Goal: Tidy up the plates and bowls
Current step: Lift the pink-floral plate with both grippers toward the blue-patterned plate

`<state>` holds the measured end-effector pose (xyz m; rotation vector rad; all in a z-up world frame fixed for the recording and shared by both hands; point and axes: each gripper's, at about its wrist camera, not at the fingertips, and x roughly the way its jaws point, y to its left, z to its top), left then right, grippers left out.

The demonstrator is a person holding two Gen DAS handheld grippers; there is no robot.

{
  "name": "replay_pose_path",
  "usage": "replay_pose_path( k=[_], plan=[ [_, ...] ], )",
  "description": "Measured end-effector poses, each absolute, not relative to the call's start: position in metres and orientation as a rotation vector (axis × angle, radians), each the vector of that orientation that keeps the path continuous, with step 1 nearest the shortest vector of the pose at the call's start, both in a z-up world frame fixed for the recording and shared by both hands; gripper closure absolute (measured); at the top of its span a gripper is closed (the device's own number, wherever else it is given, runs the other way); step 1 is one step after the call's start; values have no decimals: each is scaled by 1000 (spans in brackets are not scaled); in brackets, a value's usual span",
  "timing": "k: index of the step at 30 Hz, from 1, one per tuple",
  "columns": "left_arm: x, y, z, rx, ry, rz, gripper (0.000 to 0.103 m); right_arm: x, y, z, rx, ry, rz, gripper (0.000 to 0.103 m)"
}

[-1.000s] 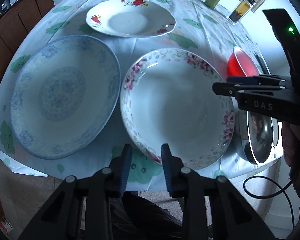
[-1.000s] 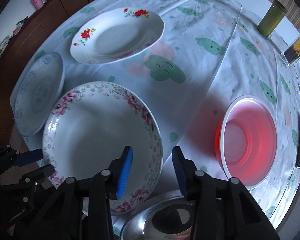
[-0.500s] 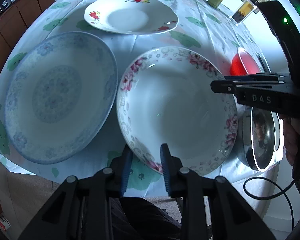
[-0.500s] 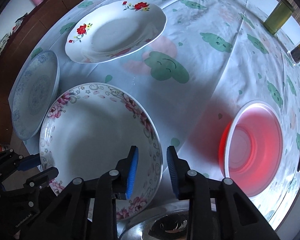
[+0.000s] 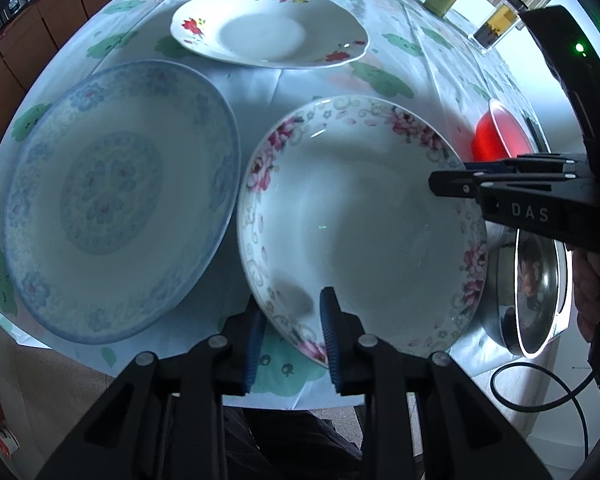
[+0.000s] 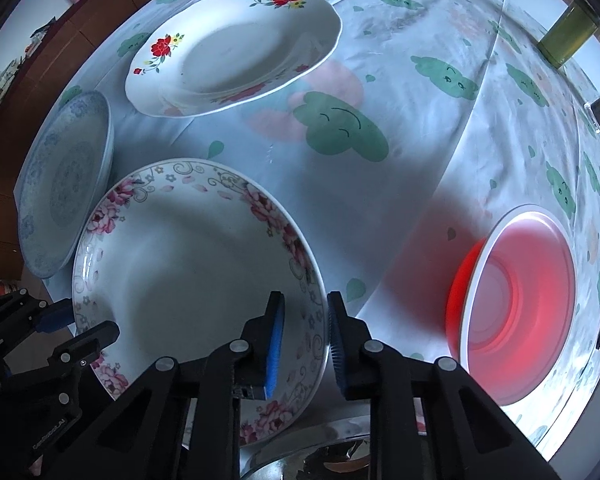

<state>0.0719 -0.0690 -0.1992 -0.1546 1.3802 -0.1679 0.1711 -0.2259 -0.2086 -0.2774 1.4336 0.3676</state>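
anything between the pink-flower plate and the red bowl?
Only bare tablecloth between the pink-flower plate and the red bowl, apart from the right gripper at the plate's rim; right wrist view.

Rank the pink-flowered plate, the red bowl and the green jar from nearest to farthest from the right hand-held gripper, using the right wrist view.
1. Pink-flowered plate: its rim sits between the fingers of the right hand-held gripper.
2. Red bowl: to the right, on the tablecloth.
3. Green jar: far upper right, near the table's far edge.
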Motion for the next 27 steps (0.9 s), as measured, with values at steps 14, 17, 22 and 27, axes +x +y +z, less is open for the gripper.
replay_pose_path(
  k=[14,17,22,27],
  plan=[
    [78,-71,-202,-163,1389,-151,80,177,-239,-211,-223,1440,385,84],
    [77,-73,-197,-138,1369,-152,81,177,-244,-210,-216,1436,381,85],
    [78,-73,-192,-130,1356,-157,82,180,-247,-205,-205,1424,377,85],
    [76,-70,-190,-125,1350,-157,82,173,-242,-197,-207,1414,373,85]
  ],
)
